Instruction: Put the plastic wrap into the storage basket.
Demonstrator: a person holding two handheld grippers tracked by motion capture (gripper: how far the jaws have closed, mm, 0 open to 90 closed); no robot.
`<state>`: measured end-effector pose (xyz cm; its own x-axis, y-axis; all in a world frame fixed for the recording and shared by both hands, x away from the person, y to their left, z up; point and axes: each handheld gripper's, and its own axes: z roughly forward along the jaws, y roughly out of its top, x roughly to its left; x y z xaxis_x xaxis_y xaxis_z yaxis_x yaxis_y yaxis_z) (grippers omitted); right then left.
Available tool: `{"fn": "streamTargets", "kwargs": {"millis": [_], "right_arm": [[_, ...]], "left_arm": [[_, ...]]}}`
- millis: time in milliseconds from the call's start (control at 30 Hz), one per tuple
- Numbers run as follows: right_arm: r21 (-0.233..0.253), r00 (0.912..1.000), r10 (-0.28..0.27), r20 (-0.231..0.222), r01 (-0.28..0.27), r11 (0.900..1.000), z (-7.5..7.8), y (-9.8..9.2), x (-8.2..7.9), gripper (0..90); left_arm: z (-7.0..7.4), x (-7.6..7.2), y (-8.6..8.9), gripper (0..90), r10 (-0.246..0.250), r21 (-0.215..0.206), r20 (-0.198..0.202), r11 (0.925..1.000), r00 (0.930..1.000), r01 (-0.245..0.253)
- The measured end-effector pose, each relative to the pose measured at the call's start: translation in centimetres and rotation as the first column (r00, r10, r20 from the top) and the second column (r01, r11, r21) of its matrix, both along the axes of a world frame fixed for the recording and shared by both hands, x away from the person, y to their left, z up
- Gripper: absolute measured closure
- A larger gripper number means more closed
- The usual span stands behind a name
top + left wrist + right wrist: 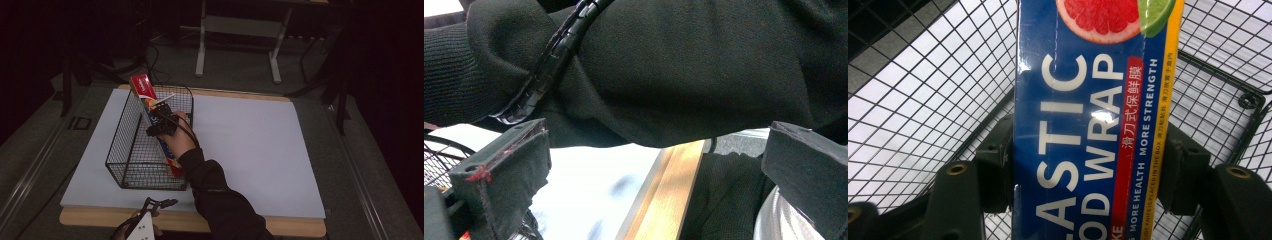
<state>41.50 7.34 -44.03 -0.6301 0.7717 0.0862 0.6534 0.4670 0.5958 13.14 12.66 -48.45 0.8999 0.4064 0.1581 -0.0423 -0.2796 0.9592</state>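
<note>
The white table top (250,150) lies bare across its right half, with open room out to the wooden front edge (280,225). At its left stands a black wire basket (131,150). Inside it, a long plastic wrap box (145,93) leans tilted (its top pokes above the rim), clamped between the right gripper (161,121) jaws. The left gripper (152,206) hovers at the front edge, jaws spread apart.
</note>
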Motion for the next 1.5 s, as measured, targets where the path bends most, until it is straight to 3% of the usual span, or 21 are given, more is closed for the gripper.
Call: {"fn": "streamTargets", "kwargs": {"millis": [200, 333, 400, 500, 600, 800, 1100, 1500], "right_arm": [[0.012, 0.9998, 0.011, -0.013, -0.011, 1.000, 0.2, -0.3, 0.1, 34.7], [0.004, 0.9996, 0.026, 0.007, -0.026, 1.000, 0.7, -0.7, -0.1, 29.2], [0.020, 0.9995, 0.029, 0.015, -0.029, 0.999, 1.2, -1.1, -0.1, 25.4], [0.057, 0.9991, 0.041, -0.010, -0.040, 0.998, 1.9, -1.8, 0.0, 17.9], [0.082, 0.9965, 0.083, 0.011, -0.083, 0.993, 2.8, -2.8, -0.3, 12.3], [0.094, 0.9930, 0.101, 0.061, -0.106, 0.990, 4.4, -5.3, -1.0, 12.5], [0.084, 0.9880, 0.100, 0.118, -0.110, 0.990, 5.0, -10.0, -1.5, 13.1], [0.049, 0.9825, 0.112, 0.149, -0.121, 0.992, 3.6, -16.0, -3.2, 14.2]], "left_arm": [[0.0, 0.0, 0.0, 0.0, -0.003, 0.001, -0.001, 1.0000, 1.0000, 0.003], [0.0, 0.0, 0.0, 0.0, -0.004, 0.004, -0.001, 1.0000, 1.0000, 0.004], [0.0, 0.0, -0.1, 0.0, -0.006, 0.007, -0.002, 1.0000, 1.0000, 0.006], [-0.1, 0.1, -0.1, 0.0, -0.007, 0.009, -0.007, 0.9999, 1.0000, 0.007], [-0.1, 0.1, -0.2, 0.0, -0.007, 0.015, -0.008, 0.9999, 0.9999, 0.007], [-0.2, 0.2, -0.3, 0.0, -0.008, 0.020, -0.010, 0.9998, 0.9999, 0.008], [-0.3, 0.4, -0.4, 0.0, -0.011, 0.021, -0.020, 0.9997, 0.9997, 0.011], [-0.4, 0.5, -0.6, 0.0, -0.011, 0.028, -0.023, 0.9995, 0.9997, 0.012]]}}
